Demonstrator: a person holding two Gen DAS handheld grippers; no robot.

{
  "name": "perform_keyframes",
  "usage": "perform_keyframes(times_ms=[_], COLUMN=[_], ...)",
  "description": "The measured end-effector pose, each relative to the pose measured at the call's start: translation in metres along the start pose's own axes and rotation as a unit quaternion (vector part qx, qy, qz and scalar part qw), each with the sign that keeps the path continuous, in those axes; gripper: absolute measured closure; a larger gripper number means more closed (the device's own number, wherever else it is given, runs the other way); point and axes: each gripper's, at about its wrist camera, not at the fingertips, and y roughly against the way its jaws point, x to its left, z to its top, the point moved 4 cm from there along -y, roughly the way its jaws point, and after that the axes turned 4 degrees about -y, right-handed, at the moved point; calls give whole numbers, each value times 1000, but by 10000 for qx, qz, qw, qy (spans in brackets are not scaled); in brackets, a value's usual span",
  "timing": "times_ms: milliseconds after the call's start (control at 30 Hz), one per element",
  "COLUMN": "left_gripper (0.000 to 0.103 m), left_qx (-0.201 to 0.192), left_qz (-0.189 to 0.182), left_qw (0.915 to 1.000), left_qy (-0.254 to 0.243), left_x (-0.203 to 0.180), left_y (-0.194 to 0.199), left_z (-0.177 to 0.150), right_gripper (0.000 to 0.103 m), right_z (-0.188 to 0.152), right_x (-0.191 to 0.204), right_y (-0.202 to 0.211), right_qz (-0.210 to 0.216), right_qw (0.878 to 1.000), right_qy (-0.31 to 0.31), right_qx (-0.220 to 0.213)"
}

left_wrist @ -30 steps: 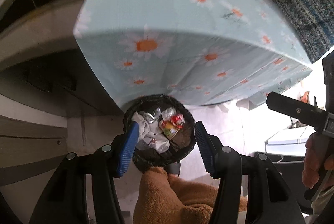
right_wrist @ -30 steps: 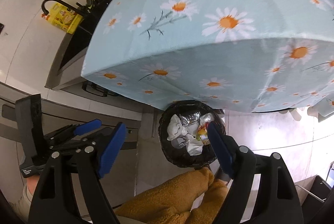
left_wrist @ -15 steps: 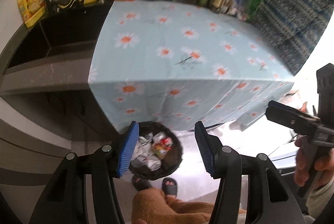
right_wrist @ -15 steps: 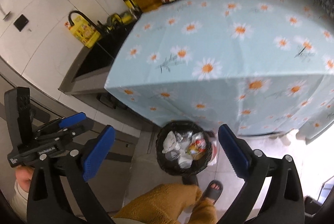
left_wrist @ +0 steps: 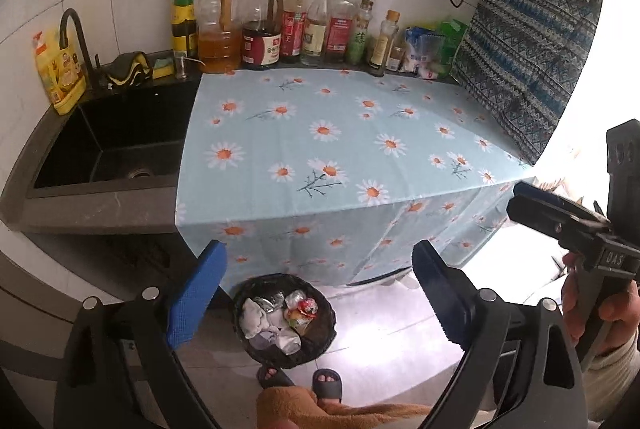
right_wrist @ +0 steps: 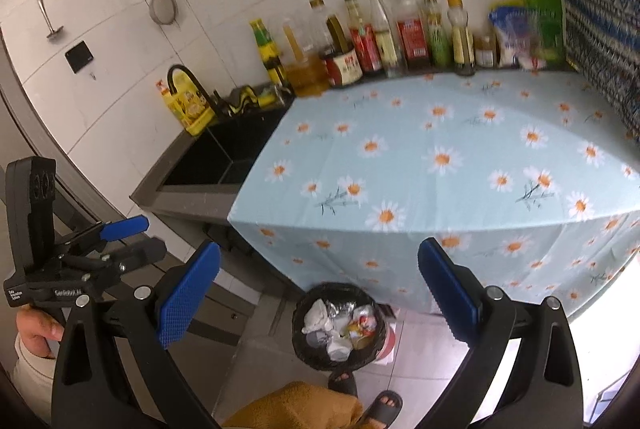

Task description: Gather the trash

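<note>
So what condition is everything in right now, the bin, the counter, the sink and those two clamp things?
Trash bin: upright on the floor, holding crumpled paper and wrappers.
Daisy tablecloth: spread flat, nothing on it.
Sink: no dishes in it, tap not running.
Left gripper: jaws opening, nothing between them.
Right gripper: wide open, holding nothing.

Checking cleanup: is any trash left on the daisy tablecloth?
No, the daisy tablecloth is bare; the wrappers lie in the bin on the floor.

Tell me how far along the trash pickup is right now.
Looks nearly done: crumpled wrappers and tissues sit in the black bin on the floor, and no trash shows on the daisy tablecloth. Nothing is in hand; the left gripper is opening, empty, and the right gripper stands open, empty.
</note>
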Motion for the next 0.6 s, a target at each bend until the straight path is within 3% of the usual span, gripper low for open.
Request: perform_keyframes(times_ms=[167, 233, 600], left_gripper=[11, 6, 7], left_qx=[-75, -136, -228], left_qz=[89, 102, 153], left_qw=[9999, 9998, 9996], left_qy=[-2, -44, -48], left_x=[-2, -3, -15], left_y=[12, 17, 24], left_z=[5, 8, 11], right_gripper=[5, 5, 5], right_z=[10, 14, 23], right_x=[4, 5, 5], right_y=[14, 18, 27], right_qz=[-17, -7, -16], right_qw=[9996, 9994, 9988], right_qy=[161, 190, 337], right_qx=[-226, -281, -343])
